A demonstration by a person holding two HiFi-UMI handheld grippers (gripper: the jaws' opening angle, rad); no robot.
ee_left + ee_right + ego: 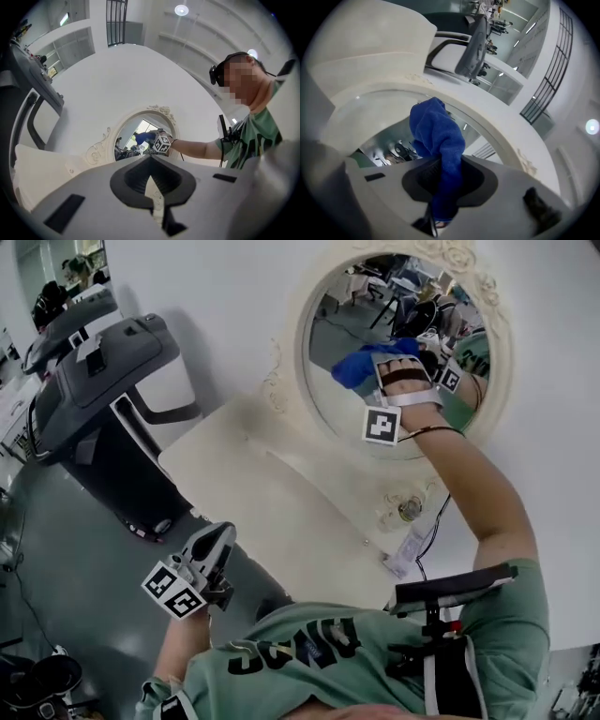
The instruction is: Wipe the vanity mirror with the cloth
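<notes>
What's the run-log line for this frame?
right claw: shut on blue cloth | cloth: up at mirror glass | left claw: shut, empty, held low, away from mirror

Head view: right gripper (398,373) jaw tips hidden behind blue cloth (361,365) against vanity mirror (333,329). At 9 o'clock edge, treadmill (103,371) cut off. At 4 o'clock on vanity table (244,484), small objects (409,510) too small to tell. Right gripper view: cloth's lower end buried between jaws.

White wall (234,287), grey floor (56,549), dark treadmill (103,367) at left.
</notes>
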